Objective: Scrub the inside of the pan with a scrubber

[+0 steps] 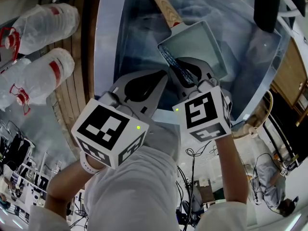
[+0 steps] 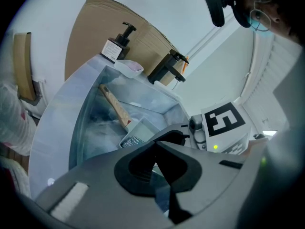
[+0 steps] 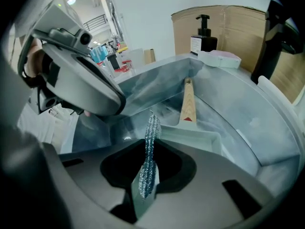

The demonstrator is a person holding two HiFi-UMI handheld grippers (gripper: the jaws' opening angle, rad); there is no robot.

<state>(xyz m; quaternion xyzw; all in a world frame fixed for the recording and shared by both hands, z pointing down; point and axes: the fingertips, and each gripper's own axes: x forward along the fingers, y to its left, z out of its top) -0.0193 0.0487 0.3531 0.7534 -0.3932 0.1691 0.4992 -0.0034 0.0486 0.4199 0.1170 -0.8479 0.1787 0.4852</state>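
A square grey pan [image 1: 199, 47] with a wooden handle [image 1: 161, 4] lies in the steel sink [image 1: 108, 42]. My right gripper [image 1: 185, 73] is shut on a flat steel-mesh scrubber [image 1: 174, 65], whose far end reaches the pan's near rim. In the right gripper view the scrubber [image 3: 150, 151] stands edge-on between the jaws, which point at the pan [image 3: 190, 137]. My left gripper [image 1: 163, 77] hovers just left of it over the sink, jaws closed together with nothing between them. The left gripper view shows the pan [image 2: 143, 130] and scrubber [image 2: 131, 141] just beyond its jaws.
A black pump bottle [image 3: 202, 35] and a pink-topped dish [image 3: 219, 56] stand on the sink's far rim before cardboard. A black faucet [image 3: 279, 32] rises at the right. Plastic-wrapped bottles [image 1: 43, 23] lie on the wooden counter to the sink's left.
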